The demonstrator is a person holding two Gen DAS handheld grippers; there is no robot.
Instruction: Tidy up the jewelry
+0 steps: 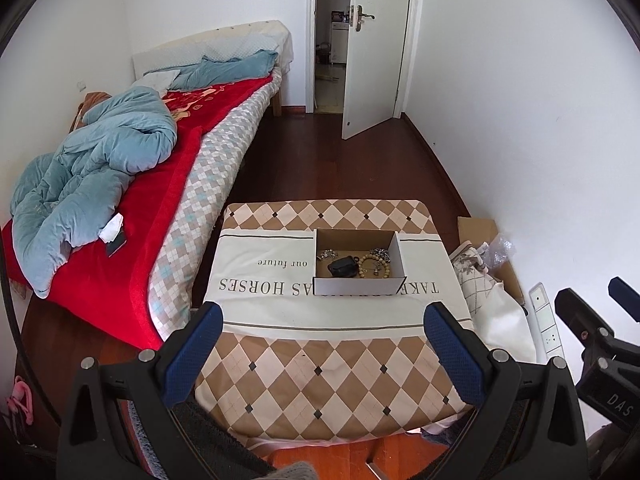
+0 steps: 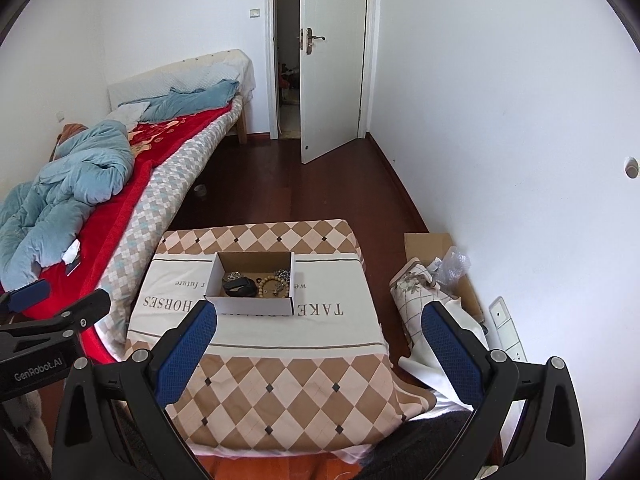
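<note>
A small white cardboard box (image 1: 358, 266) with a brown inside sits on the worktop (image 1: 332, 376), which is covered by a cloth of brown and cream diamonds with a cream printed band across it. The box stands on that band, toward the far half of the worktop.

Inside the box lies the jewelry: a bracelet of pale wooden beads (image 1: 374, 266) near the front right, a black strap-like piece (image 1: 343, 267) just left of the beads, a silvery chain (image 1: 327, 255) at the left behind the black piece, and a darker metal chain (image 1: 380, 254) at the back right. The same items show in the right wrist view: beads (image 2: 271, 285), black piece (image 2: 239, 287).

The left tool (image 1: 322, 354) hovers in front of the box, over the near part of the worktop, its blue-padded fingers wide apart and holding nothing. The right tool (image 2: 320, 356) also hangs in front of the box and off to its right, fingers spread wide and empty.

Left of the box, beyond the worktop edge, stands a bed (image 1: 120, 208) with a red blanket and a rumpled blue quilt (image 1: 92, 176). Beyond the box a white door (image 1: 376, 48) stands ajar.
</note>
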